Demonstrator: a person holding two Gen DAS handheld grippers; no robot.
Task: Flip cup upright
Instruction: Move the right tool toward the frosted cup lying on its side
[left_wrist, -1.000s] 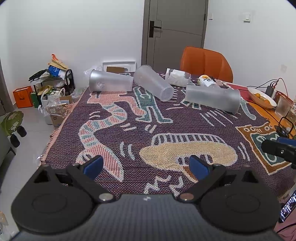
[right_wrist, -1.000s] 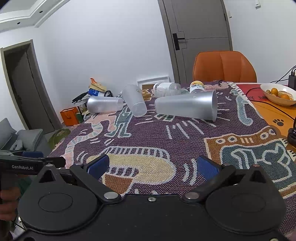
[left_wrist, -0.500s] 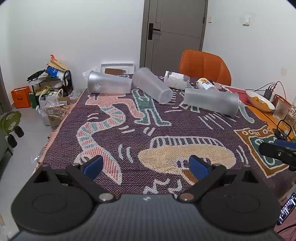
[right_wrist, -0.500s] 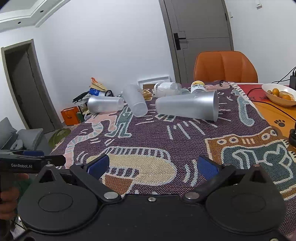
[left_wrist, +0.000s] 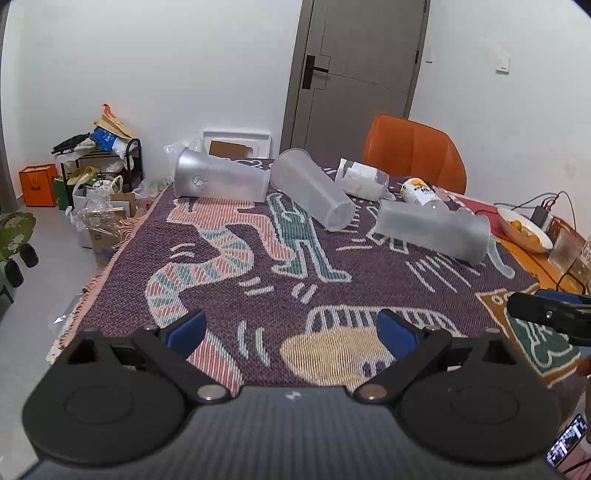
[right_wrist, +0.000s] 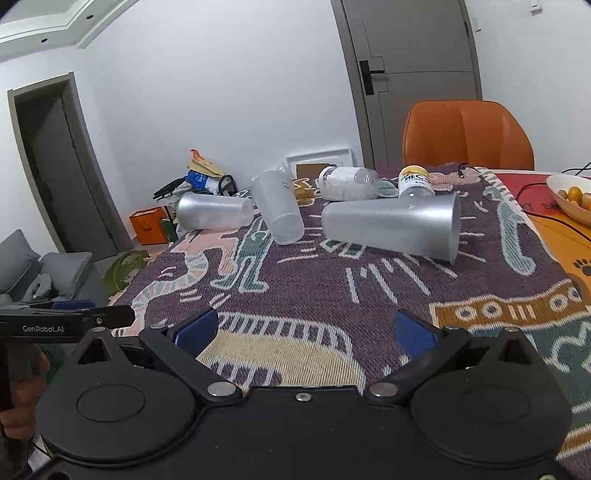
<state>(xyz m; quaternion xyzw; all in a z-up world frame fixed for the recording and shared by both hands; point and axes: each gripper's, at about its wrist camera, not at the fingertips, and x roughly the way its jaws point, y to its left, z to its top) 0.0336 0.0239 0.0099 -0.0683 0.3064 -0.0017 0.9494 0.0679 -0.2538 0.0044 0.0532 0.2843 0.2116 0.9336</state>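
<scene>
Three frosted plastic cups lie on their sides on the patterned cloth. The left cup (left_wrist: 221, 181) (right_wrist: 214, 215) lies at the far left edge. The middle cup (left_wrist: 312, 194) (right_wrist: 277, 211) points its base toward me. The right cup (left_wrist: 434, 230) (right_wrist: 393, 227) lies with its mouth to the right. My left gripper (left_wrist: 291, 334) is open and empty over the near cloth. My right gripper (right_wrist: 304, 332) is open and empty, well short of the right cup.
A clear bottle (right_wrist: 347, 183) and a yellow-capped bottle (right_wrist: 415, 181) lie behind the cups. An orange chair (right_wrist: 467, 134) stands at the far end. A bowl of fruit (right_wrist: 570, 197) and cables sit on the right. Floor clutter (left_wrist: 99, 192) lies beyond the left edge.
The left gripper's view has tilted up and edged forward, so the cups sit lower and closer. The right gripper has crept slightly forward. Both stay open.
</scene>
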